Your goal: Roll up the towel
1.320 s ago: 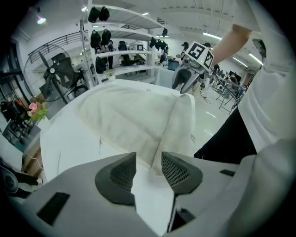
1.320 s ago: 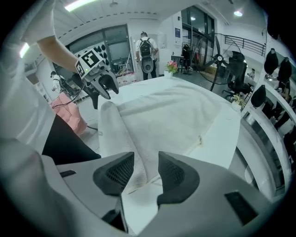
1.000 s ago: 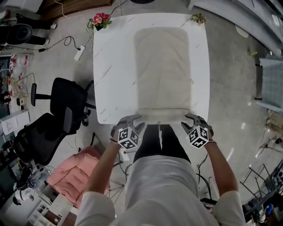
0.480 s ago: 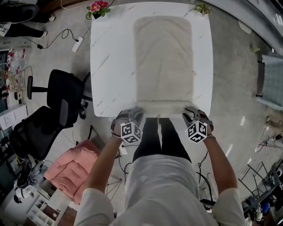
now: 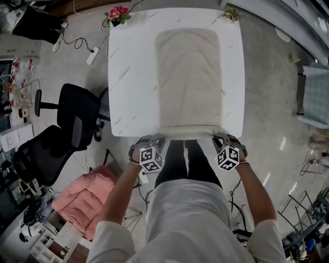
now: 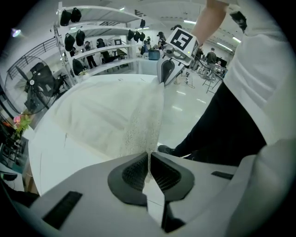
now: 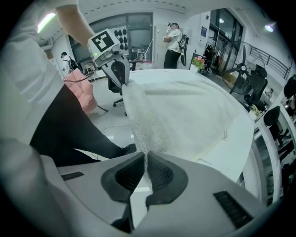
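Observation:
A cream towel (image 5: 189, 77) lies spread lengthwise on the white table (image 5: 131, 77), its near end hanging at the table's front edge. My left gripper (image 5: 158, 138) pinches the near left corner, and its jaws have just been closing on the cloth. In the left gripper view the towel (image 6: 138, 120) runs from the shut left gripper (image 6: 149, 159) across to the right gripper (image 6: 165, 76). My right gripper (image 5: 220, 137) has likewise just closed on the near right corner. In the right gripper view the towel (image 7: 148, 125) enters the right gripper (image 7: 145, 162), with the left gripper (image 7: 121, 74) holding the far corner.
A black office chair (image 5: 72, 120) stands left of the table, with a pink cushion (image 5: 85, 198) on the floor below it. A flower pot (image 5: 117, 13) sits on the floor off the table's far left corner and a small plant (image 5: 231, 14) at its far right corner. The person's legs (image 5: 187, 164) are against the table's front edge.
Both grippers moved forward and down to the towel's near edge and their jaws closed on its two near corners.

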